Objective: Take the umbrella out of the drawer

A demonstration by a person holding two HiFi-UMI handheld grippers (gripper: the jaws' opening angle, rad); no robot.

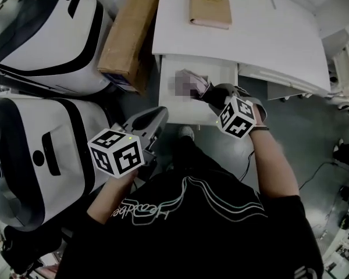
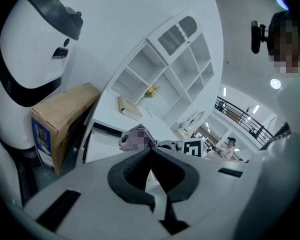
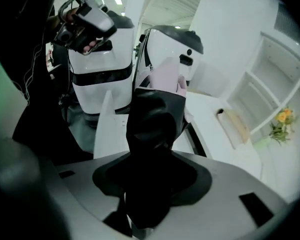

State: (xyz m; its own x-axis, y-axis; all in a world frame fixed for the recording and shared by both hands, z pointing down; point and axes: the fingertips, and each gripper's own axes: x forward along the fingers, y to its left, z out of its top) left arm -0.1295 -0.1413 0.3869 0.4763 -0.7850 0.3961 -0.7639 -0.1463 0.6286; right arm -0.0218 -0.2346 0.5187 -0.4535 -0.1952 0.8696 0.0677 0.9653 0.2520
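umbrella: pink folded fabric umbrella with a black end (image 1: 193, 83), held over the white open drawer (image 1: 180, 112). It looks lifted off the drawer floor, but I can't tell if it's fully above the rim.
right grip: right hand-held gripper (image 1: 214, 95) is clamped wide on the umbrella's black end. The pink fabric sticks out past the jaws.
left grip: left hand-held gripper (image 1: 160, 115) has its jaws together with nothing in them. It sits near the drawer's front-left corner, not supporting anything.
risk, slip: the hold is at one end only, on a smooth dark section. A quick swing or wrist roll could let the umbrella pivot or slide out and drop back into the drawer.
risk, snag: loose pink folds could catch on the drawer front or the edge of the white desk (image 1: 250, 34) if it's pulled out low or sideways.
risk, collision: the brown cardboard box (image 1: 128, 34) and the white-and-black rounded machine housings (image 1: 41, 156) crowd the left side. Carrying the umbrella that way could clip them.
risk, drawer: the drawer is pulled out close to the person's legs, so a bump could jolt the grip.
low risk: the tan hardback book (image 1: 210, 6) is well apart at the back of the desk.
mitigation: lift straight up until clear of the rim, then bring it toward the body.
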